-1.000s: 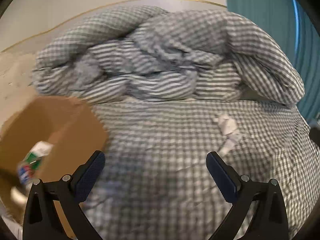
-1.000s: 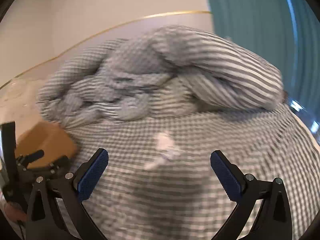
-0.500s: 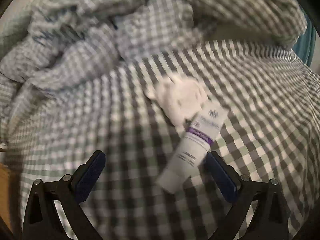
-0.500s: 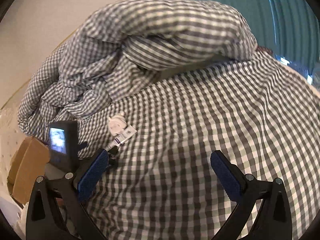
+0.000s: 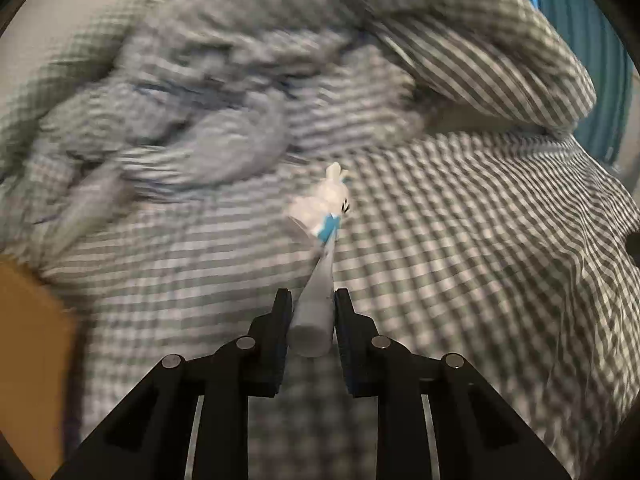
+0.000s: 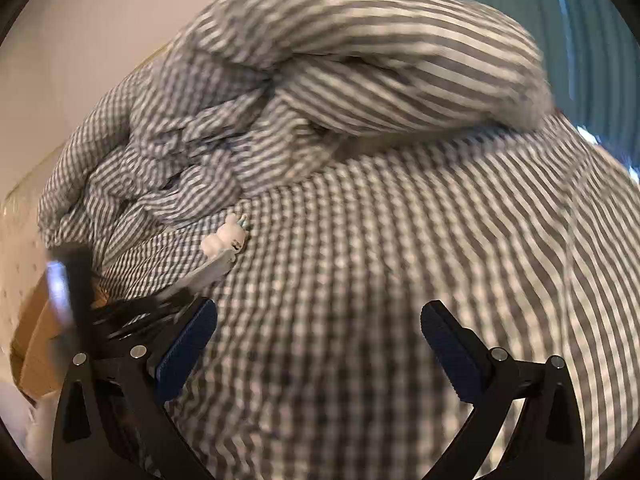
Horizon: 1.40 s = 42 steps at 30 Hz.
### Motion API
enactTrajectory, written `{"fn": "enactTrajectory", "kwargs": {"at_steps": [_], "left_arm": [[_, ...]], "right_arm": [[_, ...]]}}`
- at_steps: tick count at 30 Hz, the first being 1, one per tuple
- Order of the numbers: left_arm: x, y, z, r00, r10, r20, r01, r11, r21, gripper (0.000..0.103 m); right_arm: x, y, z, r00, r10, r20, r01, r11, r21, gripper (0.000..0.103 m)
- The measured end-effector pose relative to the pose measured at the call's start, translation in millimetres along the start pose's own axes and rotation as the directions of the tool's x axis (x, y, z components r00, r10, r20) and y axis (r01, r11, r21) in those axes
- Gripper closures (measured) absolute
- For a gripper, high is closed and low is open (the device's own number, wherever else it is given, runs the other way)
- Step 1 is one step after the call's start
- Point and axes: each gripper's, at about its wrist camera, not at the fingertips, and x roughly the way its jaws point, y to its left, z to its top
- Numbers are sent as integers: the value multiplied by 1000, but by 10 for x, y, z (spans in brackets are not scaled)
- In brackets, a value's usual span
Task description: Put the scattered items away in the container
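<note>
Left tongs [image 5: 310, 310] now closing round tube [image 5: 316, 300]; label blurred.

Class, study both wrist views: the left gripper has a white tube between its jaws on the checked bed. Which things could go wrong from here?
1. The left gripper is closing on only the cap end of the white tube; the long free end could swing or slip out.
2. The small white rabbit figure lies against the tube's far end and might get dragged or flicked away.
3. The cardboard box sits off to the side, so an early release would miss it.
</note>
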Motion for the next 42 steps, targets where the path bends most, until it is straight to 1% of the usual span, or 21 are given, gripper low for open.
{"fn": "enactTrajectory", "kwargs": {"at_steps": [4, 5, 7, 9, 10, 12, 15, 16, 18, 19, 20, 21, 23, 25, 28, 29, 31, 34, 36, 39, 42], "left_arm": [[-410, 458, -164, 999, 35, 6, -34, 995, -91, 81], [-466, 575, -200, 1000, 31, -5, -31, 993, -112, 81], [-502, 782, -289, 997, 70, -25, -73, 987, -146, 81], [-508, 948, -368, 995, 77, -63, -87, 981, -176, 81], [-512, 1034, -405, 994, 76, -73, -89, 976, -197, 81], [-496, 1148, -473, 995, 51, -83, -68, 972, -225, 81], [-388, 1121, -526, 997, -1, -84, -16, 977, -213, 81], [-342, 1080, -532, 996, -27, -83, 9, 978, -207, 79], [-266, 949, -537, 995, -62, -76, 47, 982, -184, 70], [-237, 888, -537, 995, -73, -70, 59, 983, -175, 54], [-215, 837, -535, 995, -80, -64, 68, 983, -172, 41], [-195, 802, -525, 995, -84, -57, 73, 982, -174, 38], [-147, 755, -498, 994, -97, -51, 87, 980, -177, 37], [-97, 746, -485, 995, -84, -58, 72, 982, -176, 37], [-11, 766, -498, 995, -70, -78, 54, 981, -188, 37], [11, 783, -508, 994, -70, -84, 52, 980, -194, 37], [67, 812, -533, 993, -60, -104, 37, 977, -208, 37], [121, 851, -562, 991, -51, -128, 22, 975, -222, 37], [132, 861, -571, 990, -52, -135, 20, 973, -228, 37], [134, 852, -567, 989, -43, -140, 10, 975, -224, 37], [128, 830, -563, 989, -45, -138, 14, 976, -217, 37]], "right_arm": [[290, 446, 132, 1000, 14, -3, -14, 997, -76, 1], [390, 588, 165, 1000, 21, 0, -21, 996, -90, 1], [563, 800, 208, 999, 45, 4, -44, 993, -110, 1], [806, 1000, 243, 998, 62, 6, -61, 988, -139, 1], [940, 1097, 258, 998, 56, -1, -55, 986, -159, 1], [1267, 1287, 287, 1000, 10, -30, -16, 977, -213, 1], [1662, 1456, 318, 996, -70, -62, 52, 965, -257, 1], [1753, 1474, 322, 994, -78, -78, 56, 965, -255, 1], [1902, 1475, 319, 990, -90, -105, 63, 969, -240, 1], [1951, 1470, 318, 988, -106, -111, 77, 968, -238, 1], [2004, 1468, 301, 987, -111, -115, 81, 968, -239, 1], [2043, 1474, 294, 987, -114, -116, 84, 967, -241, 1], [2130, 1485, 281, 984, -127, -126, 93, 965, -247, 1], [2206, 1483, 270, 981, -134, -138, 97, 964, -248, 1], [2405, 1444, 206, 970, -128, -205, 79, 970, -231, 0], [2479, 1432, 165, 964, -141, -227, 88, 970, -227, 0], [2482, 1478, 134, 962, -172, -214, 112, 957, -266, 0], [2436, 1516, 80, 966, -141, -215, 80, 959, -272, 0], [2400, 1473, 74, 968, -98, -232, 42, 971, -235, 0], [2390, 1356, 137, 963, -36, -265, -6, 988, -157, 0], [2384, 1305, 151, 959, -10, -284, -35, 988, -151, 0]]}}
